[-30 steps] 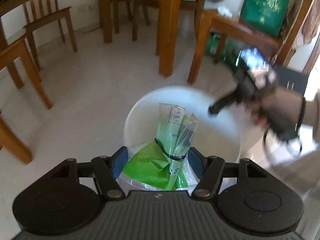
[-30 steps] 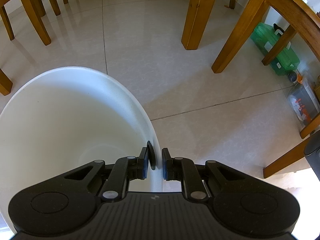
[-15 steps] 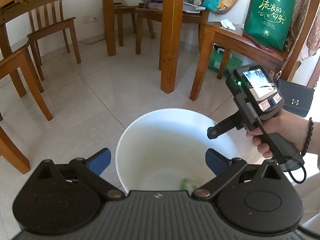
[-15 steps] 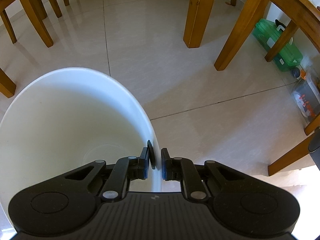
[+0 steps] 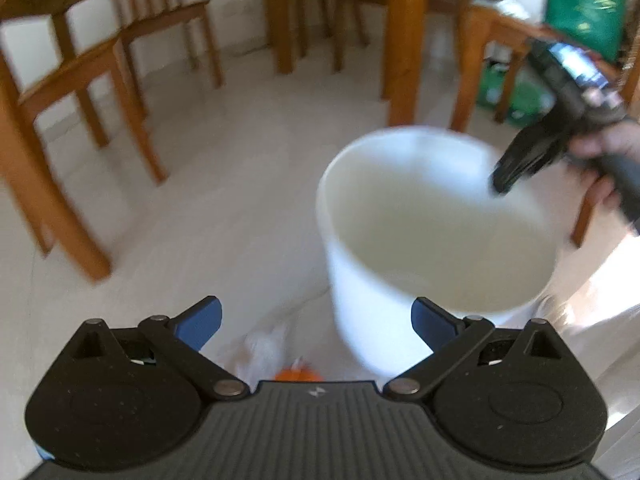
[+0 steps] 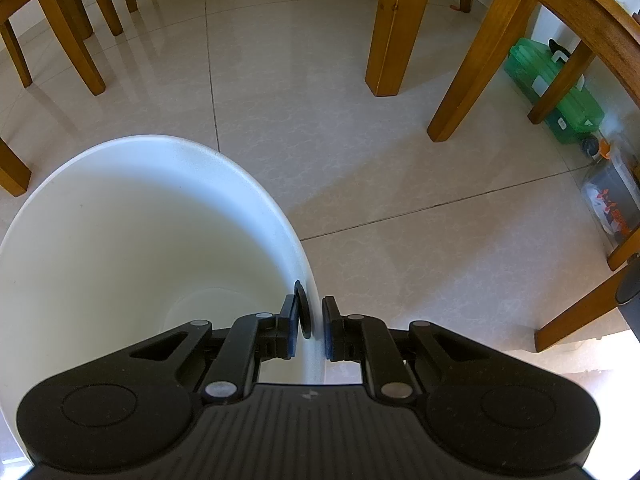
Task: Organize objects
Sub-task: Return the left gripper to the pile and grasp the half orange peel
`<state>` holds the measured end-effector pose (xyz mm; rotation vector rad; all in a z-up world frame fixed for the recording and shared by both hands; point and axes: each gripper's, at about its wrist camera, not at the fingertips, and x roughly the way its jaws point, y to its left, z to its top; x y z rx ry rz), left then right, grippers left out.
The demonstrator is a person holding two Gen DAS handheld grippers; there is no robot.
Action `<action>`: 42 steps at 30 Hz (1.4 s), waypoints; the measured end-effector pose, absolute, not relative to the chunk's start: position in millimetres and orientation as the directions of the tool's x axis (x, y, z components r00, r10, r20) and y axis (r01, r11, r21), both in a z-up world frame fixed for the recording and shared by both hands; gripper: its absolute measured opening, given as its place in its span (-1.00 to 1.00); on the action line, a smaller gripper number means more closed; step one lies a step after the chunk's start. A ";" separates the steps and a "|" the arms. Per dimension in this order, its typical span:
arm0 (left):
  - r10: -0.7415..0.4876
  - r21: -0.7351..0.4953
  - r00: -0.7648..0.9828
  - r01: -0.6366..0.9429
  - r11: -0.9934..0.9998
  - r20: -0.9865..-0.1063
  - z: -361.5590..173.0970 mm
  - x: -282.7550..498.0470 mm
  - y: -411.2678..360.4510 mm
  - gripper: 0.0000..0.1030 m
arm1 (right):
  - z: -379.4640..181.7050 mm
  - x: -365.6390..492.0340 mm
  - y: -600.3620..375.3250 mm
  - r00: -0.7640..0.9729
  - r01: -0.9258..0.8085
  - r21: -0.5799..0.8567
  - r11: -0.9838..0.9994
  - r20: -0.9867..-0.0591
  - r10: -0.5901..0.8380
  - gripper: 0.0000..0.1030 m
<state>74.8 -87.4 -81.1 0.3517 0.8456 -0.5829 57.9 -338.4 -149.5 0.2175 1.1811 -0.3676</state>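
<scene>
The white bucket (image 5: 352, 300) stands on the tiled floor, right of centre in the blurred left wrist view. My left gripper (image 5: 316, 320) hangs open and holds nothing, low beside the bucket's left wall. Between its blue fingertips (image 5: 200, 320) a crumpled white bag (image 5: 262, 354) and something orange (image 5: 298, 374) lie on the floor. My right gripper (image 6: 312, 320) is shut on the bucket's rim, one pad inside the wall (image 6: 160, 220) and one outside. From the left wrist that right gripper (image 5: 500, 182) shows at the bucket's far right edge, held by a hand (image 5: 600, 160). No contents of the bucket show.
Wooden chairs (image 5: 92, 92) and table legs (image 5: 404, 40) ring the floor. A green plastic case (image 6: 556, 92) lies under the table at the right, with a clear container (image 6: 612, 204) beside it. A green bag (image 5: 584, 4) sits on the table.
My left gripper opened and let the green packet fall into the bucket. It then dropped lower and to the left, bringing the floor items into view. My right gripper stayed clamped on the rim.
</scene>
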 end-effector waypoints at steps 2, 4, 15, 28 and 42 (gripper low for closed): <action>-0.309 0.044 0.511 0.566 0.823 -0.802 -98.4 73.2 -70.9 0.95 | -149.3 58.1 -338.1 0.331 0.388 -0.029 0.921 -0.928 -0.169 -0.70; -0.268 0.031 0.498 0.514 0.857 -0.825 -116.3 72.8 -56.3 0.95 | -149.2 57.8 -337.5 0.332 0.387 -0.032 0.922 -0.927 -0.172 -0.70; -0.111 -0.041 0.368 0.192 0.980 -0.923 -235.5 56.4 30.7 0.93 | -149.1 57.9 -334.5 0.326 0.383 -0.043 0.923 -0.928 -0.178 -0.70; -0.078 -0.081 0.305 0.004 0.997 -0.949 -323.1 66.3 67.6 0.91 | -148.5 60.5 -332.8 0.315 0.388 -0.045 0.920 -0.932 -0.178 -0.69; -0.088 -0.098 0.311 -0.016 0.995 -0.946 -335.8 73.0 73.1 0.45 | -148.3 60.1 -335.7 0.317 0.383 -0.047 0.922 -0.931 -0.180 -0.69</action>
